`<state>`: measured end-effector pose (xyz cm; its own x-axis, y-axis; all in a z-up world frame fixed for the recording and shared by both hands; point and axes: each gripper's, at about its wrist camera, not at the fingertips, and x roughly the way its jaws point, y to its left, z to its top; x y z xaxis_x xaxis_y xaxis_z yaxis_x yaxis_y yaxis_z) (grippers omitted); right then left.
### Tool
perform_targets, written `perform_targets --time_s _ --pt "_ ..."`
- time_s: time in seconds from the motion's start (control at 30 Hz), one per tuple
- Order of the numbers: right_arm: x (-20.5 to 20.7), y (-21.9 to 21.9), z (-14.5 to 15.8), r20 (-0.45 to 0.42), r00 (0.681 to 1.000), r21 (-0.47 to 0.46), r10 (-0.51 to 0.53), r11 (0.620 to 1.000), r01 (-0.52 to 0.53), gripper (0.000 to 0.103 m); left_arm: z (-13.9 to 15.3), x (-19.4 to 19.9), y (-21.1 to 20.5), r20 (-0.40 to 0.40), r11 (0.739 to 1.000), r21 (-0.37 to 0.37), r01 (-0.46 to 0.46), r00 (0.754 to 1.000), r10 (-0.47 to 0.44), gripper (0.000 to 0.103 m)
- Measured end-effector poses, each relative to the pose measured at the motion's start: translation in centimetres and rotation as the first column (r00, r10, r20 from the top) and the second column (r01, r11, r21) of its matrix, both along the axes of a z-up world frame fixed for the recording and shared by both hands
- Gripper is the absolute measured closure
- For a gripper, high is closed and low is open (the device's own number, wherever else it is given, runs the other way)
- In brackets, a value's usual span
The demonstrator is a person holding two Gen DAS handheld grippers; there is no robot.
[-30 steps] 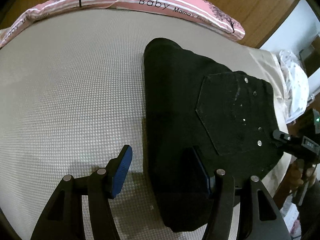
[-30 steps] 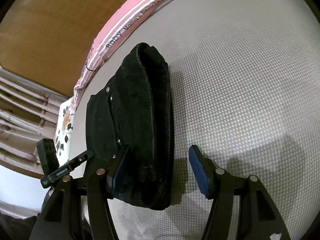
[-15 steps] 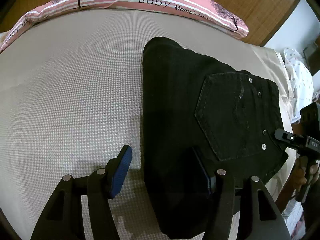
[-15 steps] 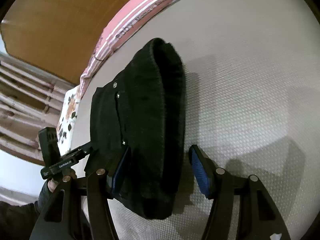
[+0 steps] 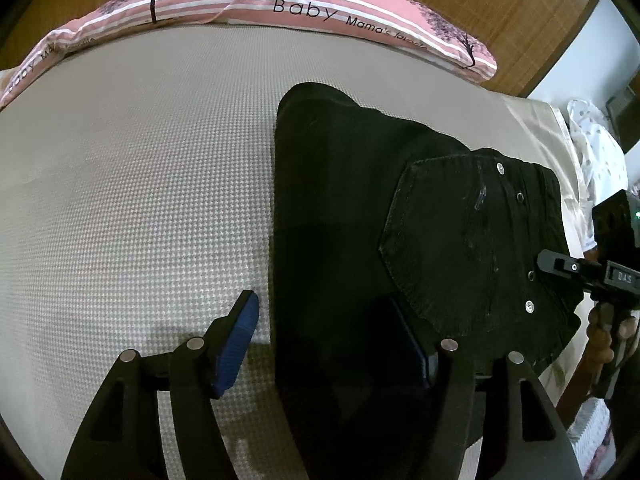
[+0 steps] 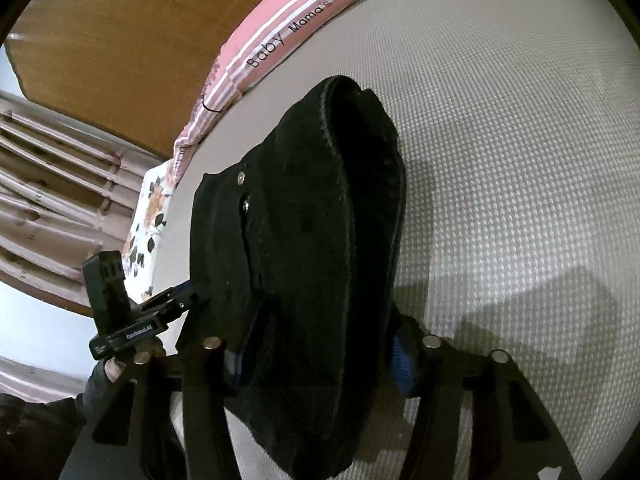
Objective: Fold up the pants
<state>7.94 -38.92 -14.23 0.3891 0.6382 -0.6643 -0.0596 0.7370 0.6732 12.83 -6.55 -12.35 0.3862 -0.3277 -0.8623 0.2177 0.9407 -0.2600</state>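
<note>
Both grippers at folded black pants (image 5: pixel 360 240) on the bed (image 5: pixel 140 200): left gripper (image 5: pixel 332 340) jaws apart, straddling its edge; right gripper (image 6: pixel 320 356) clamped on the bundle. Layers should be kept aligned.

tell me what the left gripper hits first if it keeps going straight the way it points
The left gripper would most likely meet the black pants first: the folded edge already sits between its open fingers. Beyond lies the mattress cover, then the pink pillow. Depth is hard to judge.
</note>
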Motion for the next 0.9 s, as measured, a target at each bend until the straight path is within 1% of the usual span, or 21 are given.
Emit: perform_targets --time_s 0.17,0.23,0.3,0.5,0.7,0.83,0.9 --pt "0.5 0.2 -0.4 0.002 1.000 0.045 -0.027 0.999 0.027 0.060 -0.2 -0.1 -0.1 0.005 1.000 -0.004 -0.004 1.000 0.004 0.037" --pt "0.5 0.3 -0.4 0.008 1.000 0.045 -0.030 0.999 0.030 0.061 -0.2 -0.2 -0.2 0.005 1.000 -0.008 -0.005 1.000 0.005 0.038" --pt "0.4 0.4 -0.4 0.011 0.999 0.043 -0.034 0.999 0.034 0.062 -0.2 -0.3 -0.3 0.001 1.000 -0.028 0.002 1.000 -0.002 0.049" --pt "0.4 0.6 -0.5 0.012 0.999 0.041 -0.051 0.998 0.051 0.062 0.0 -0.4 -0.7 0.012 0.999 -0.032 0.003 1.000 -0.003 0.055" --pt "0.3 0.8 -0.8 0.011 0.997 0.053 -0.076 0.996 0.075 0.062 0.2 -0.2 -1.3 0.020 1.000 -0.014 -0.004 1.000 0.004 0.063" --pt "0.4 0.8 -0.8 0.001 0.996 0.051 -0.090 0.995 0.090 0.063 0.2 -0.3 -1.4 0.030 1.000 -0.008 -0.015 0.999 0.015 0.065" --pt "0.4 1.1 -0.6 0.003 0.995 0.027 -0.101 0.995 0.101 0.063 0.3 -0.4 -1.5 0.039 1.000 0.002 -0.016 0.999 0.016 0.066"
